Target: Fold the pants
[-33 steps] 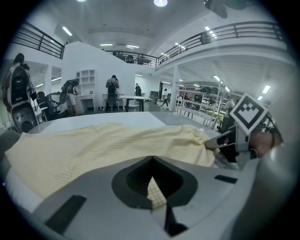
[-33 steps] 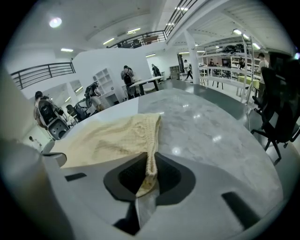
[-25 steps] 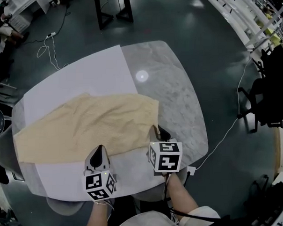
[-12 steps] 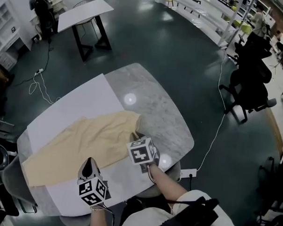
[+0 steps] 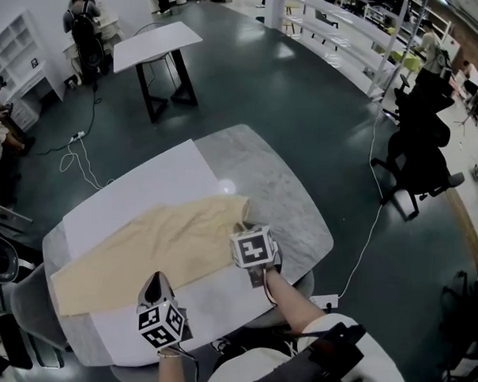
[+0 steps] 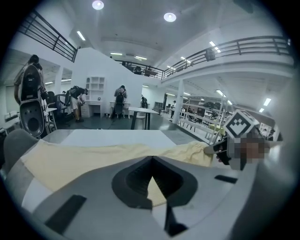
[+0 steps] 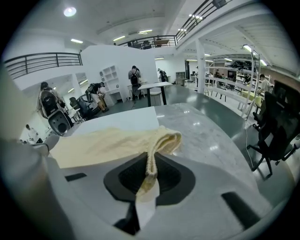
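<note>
Right claw (image 5: pixel 243 226) raised, pants (image 5: pixel 142 245) edge (pinched)

The left claw (image 5: pixel 158 279) and right claw (image 5: pixel 243 226) were grey, each bearing a white cube (image 5: pixel 253 248) of black square markers; the person wore a white top (image 5: pixel 374 366).

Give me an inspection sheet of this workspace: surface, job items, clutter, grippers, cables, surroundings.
Surface: grey marble table, with a white sheet over its left part.
Job's things: tan pants spread across the sheet, their right end gathered up off the table.
Clutter: nothing seen on the table.
Grippers: left gripper closed on the pants' near edge, cloth showing between its jaws. Right gripper closed on the hem at the pants' right end.
Cables: white cable on the floor at left. Another cable runs to a power strip beside the table.
Surroundings: black office chairs, a second table, a person in the background.
</note>
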{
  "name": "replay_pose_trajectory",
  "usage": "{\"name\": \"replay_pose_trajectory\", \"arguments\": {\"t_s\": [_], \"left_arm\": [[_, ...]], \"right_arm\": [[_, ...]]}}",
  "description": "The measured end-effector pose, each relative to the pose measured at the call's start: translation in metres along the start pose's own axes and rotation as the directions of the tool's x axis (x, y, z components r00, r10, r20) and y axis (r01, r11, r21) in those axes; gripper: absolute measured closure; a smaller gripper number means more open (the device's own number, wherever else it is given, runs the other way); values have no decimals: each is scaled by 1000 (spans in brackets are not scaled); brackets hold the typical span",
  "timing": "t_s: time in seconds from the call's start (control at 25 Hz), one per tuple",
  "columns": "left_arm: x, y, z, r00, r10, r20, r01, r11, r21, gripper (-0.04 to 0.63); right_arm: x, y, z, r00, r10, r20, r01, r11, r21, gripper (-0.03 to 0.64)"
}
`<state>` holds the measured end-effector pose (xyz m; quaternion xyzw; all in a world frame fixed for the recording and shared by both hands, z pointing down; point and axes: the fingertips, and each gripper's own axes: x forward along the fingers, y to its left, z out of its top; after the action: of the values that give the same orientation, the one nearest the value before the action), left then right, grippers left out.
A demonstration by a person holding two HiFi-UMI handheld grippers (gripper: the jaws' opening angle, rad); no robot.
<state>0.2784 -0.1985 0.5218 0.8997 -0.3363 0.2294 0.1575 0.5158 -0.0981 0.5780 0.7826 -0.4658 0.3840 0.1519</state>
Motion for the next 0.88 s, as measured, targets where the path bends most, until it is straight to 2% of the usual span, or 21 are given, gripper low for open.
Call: {"name": "replay_pose_trajectory", "arguments": {"t_s": [0.2,0.36,0.68,0.88], "left_arm": [[-21,23,0,1000,12,29,-11,1000,-27,594],[-37,59,2,998,38,56,-36,998,-49,594],[-76,152,-9,985,145,89,-132,981,-143,594],[-101,200,-21,975,202,88,-182,963,-198,594]], "right_arm": [[-14,29,9,999,0,42,1,1000,-22,581],[-16,63,20,998,14,67,-10,999,-50,581],[-8,164,42,992,80,97,-64,986,-153,581],[-7,234,58,982,150,112,-123,968,-217,581]]}}
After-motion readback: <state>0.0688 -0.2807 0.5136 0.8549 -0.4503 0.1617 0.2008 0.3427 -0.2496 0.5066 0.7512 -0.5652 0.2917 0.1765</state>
